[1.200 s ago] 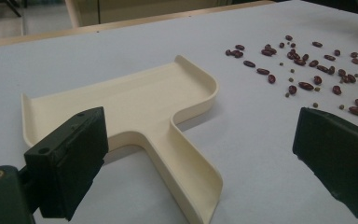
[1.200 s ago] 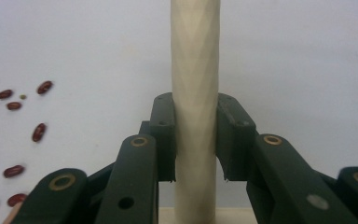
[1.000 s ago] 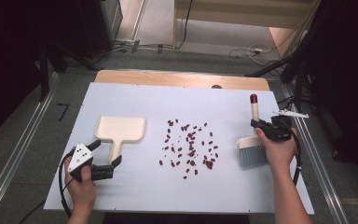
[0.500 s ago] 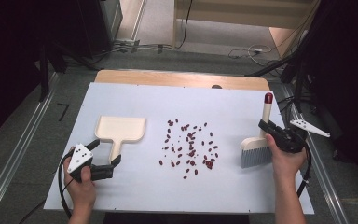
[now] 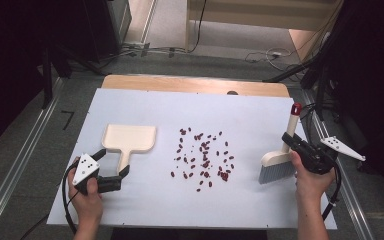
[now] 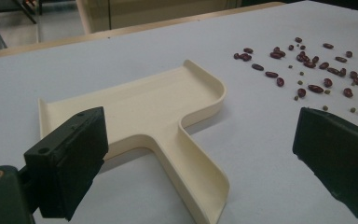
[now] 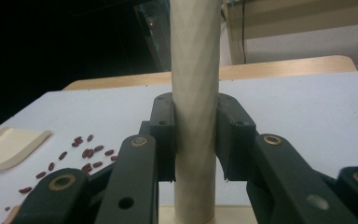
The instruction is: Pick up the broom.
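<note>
left gripper point(image 5: 111, 175): lower left of the high view, jaws spread wide either side of the dustpan handle, not pinching yet; we read it as lined up to grab.
right gripper point(image 5: 291, 144): lower right, jaws pinching the brush handle point(image 7: 193, 107) upright, so we can drag the bristles.
brush point(image 5: 279, 161): bristles down on the table point(image 5: 260, 110), right of the beans.
dustpan point(image 5: 129, 140): flat, left of centre, one edge facing the beans.
beans point(image 5: 202, 154): scattered mid-frame, between dustpan and brush.
</note>
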